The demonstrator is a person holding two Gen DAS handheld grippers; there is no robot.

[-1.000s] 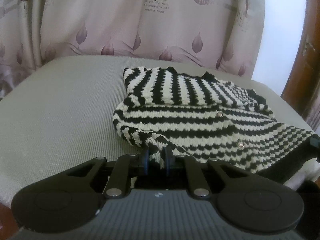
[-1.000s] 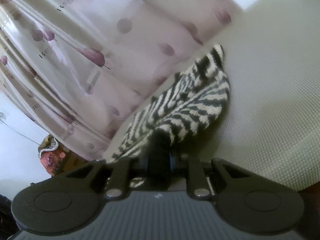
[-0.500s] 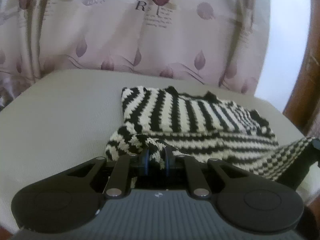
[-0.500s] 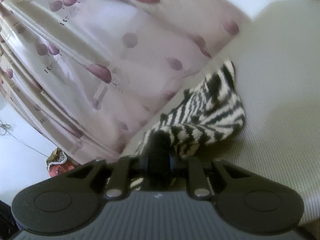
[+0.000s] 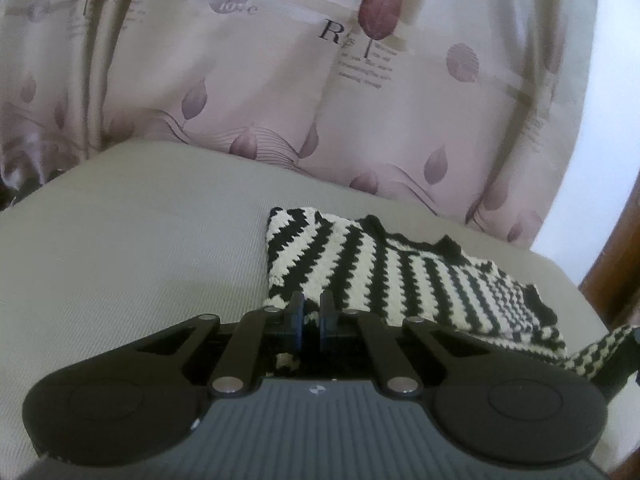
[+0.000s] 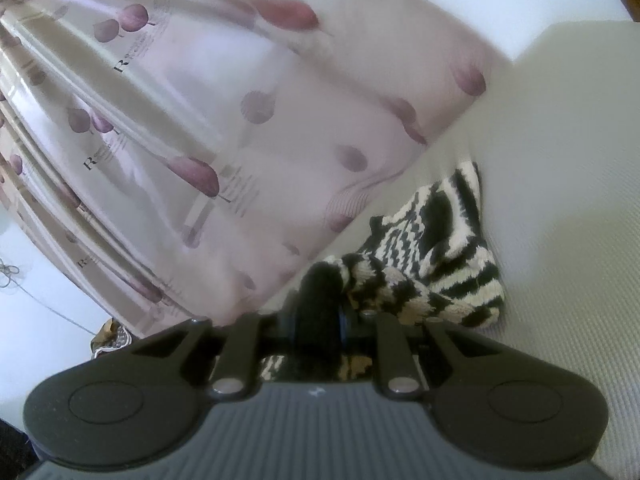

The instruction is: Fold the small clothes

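While the left hand-held gripper (image 5: pixel 311 314) is closing tighter on the striped sweater's (image 5: pixel 400 276) near hem, carrying it toward twelve o'clock over the cushion (image 5: pixel 120 248), the right hand-held gripper (image 6: pixel 318 312) is clenching the other corner (image 6: pixel 420 256), advancing the fold.

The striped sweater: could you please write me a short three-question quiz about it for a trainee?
1. True or false: the striped sweater lies on a wooden floor.
2. Which one clamps its black trim: the left tool or the right tool?
3. Fill in: behind the cushion hangs a ___ printed with leaves.

Key:
1. False; it lies on the grey cushion.
2. The right tool. The left tool, whose jaws have just closed further, pinches striped knit.
3. Curtain.
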